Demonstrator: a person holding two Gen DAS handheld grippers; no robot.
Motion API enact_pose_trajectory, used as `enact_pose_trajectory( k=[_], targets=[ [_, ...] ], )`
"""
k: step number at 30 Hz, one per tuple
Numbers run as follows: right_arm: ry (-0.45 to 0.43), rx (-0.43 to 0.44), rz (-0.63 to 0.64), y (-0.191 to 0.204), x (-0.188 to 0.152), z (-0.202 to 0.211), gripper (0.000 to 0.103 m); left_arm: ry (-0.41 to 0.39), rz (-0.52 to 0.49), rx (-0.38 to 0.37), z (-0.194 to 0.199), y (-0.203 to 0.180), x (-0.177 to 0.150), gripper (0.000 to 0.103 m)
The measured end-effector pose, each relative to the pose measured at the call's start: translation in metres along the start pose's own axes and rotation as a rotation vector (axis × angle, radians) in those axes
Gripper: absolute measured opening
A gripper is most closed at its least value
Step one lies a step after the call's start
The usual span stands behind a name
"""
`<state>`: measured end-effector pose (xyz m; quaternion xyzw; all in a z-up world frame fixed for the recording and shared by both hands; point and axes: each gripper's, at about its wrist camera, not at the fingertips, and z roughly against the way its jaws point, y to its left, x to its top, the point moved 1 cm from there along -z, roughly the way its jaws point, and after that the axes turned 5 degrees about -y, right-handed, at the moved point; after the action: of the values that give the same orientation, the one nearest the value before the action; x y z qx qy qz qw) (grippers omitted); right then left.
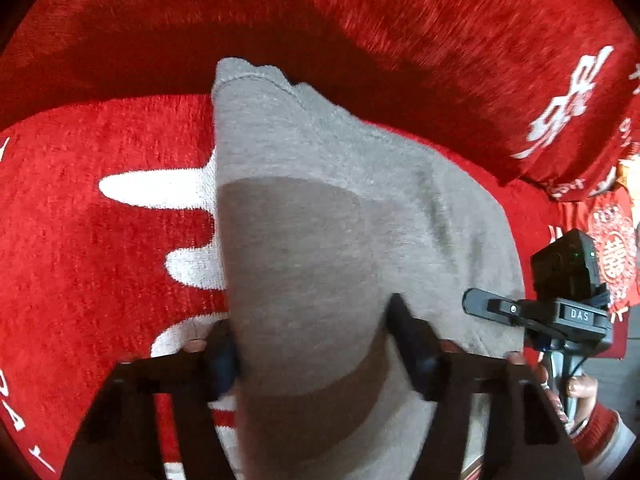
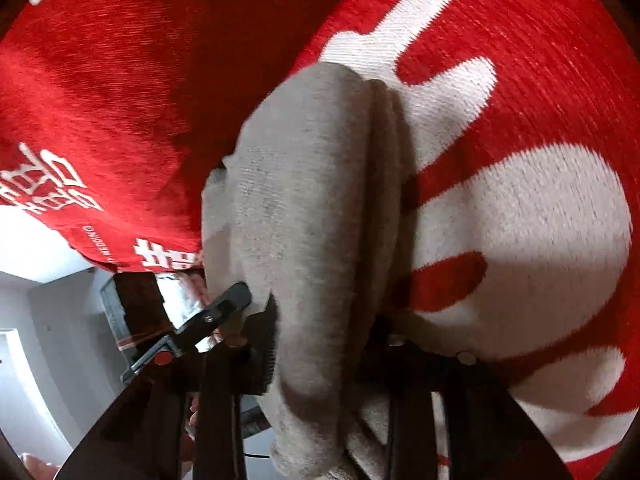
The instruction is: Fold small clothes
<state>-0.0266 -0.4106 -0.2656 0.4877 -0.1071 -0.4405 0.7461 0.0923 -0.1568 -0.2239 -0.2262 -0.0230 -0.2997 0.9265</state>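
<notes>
1. The left gripper (image 1: pixel 316 344) has its two fingers spread wide, and the grey garment (image 1: pixel 320 220) passes between them without being pinched.
2. The right gripper (image 2: pixel 320 344) straddles a thick folded bundle of the same grey garment (image 2: pixel 312 200); whether its fingers press the cloth cannot be told.
3. Ahead of both grippers, the garment stretches forward over the red blanket with white pattern (image 1: pixel 100 240).
4. To the left gripper's right, the other gripper's (image 1: pixel 536 312) tip touches the garment's edge.
</notes>
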Motion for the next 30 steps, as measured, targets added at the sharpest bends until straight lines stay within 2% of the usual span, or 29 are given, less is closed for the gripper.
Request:
enact_pose_trajectory(
  k=[2, 5, 7, 10, 14, 20, 23, 27, 28, 30],
  targets=[
    [-0.007, 0.047, -0.004, 0.009, -0.005, 0.002, 0.030, 0.002, 0.013, -0.043, 0.009, 0.004, 0.000, 0.049],
    [-0.010, 0.095, -0.012, 0.025, -0.015, 0.005, 0.030, -0.006, 0.079, -0.133, 0.027, 0.012, 0.001, 0.047],
    [-0.012, 0.119, -0.014, 0.039, -0.025, 0.007, 0.030, -0.018, 0.076, -0.159, 0.042, 0.012, -0.001, 0.047],
    [-0.010, 0.149, -0.012, 0.057, -0.041, 0.008, 0.030, -0.035, 0.030, -0.166, 0.070, 0.013, -0.010, 0.047],
    [0.006, 0.187, -0.028, 0.074, -0.066, -0.003, 0.030, -0.044, 0.024, -0.173, 0.104, 0.027, -0.023, 0.047],
    [0.075, 0.197, -0.063, 0.082, -0.108, -0.045, 0.030, -0.024, 0.029, -0.107, 0.143, 0.070, -0.058, 0.047],
    [0.119, 0.165, -0.077, 0.076, -0.127, -0.080, 0.030, -0.005, 0.053, -0.051, 0.138, 0.095, -0.080, 0.047],
    [0.146, 0.018, -0.018, 0.072, -0.137, -0.111, 0.031, 0.020, 0.089, 0.043, 0.121, 0.134, -0.103, 0.048],
    [0.132, -0.022, 0.005, 0.075, -0.136, -0.110, 0.033, 0.013, 0.101, 0.051, 0.121, 0.141, -0.107, 0.048],
    [0.110, -0.095, 0.058, 0.085, -0.132, -0.104, 0.036, -0.011, 0.144, 0.000, 0.129, 0.151, -0.110, 0.048]
  ],
)
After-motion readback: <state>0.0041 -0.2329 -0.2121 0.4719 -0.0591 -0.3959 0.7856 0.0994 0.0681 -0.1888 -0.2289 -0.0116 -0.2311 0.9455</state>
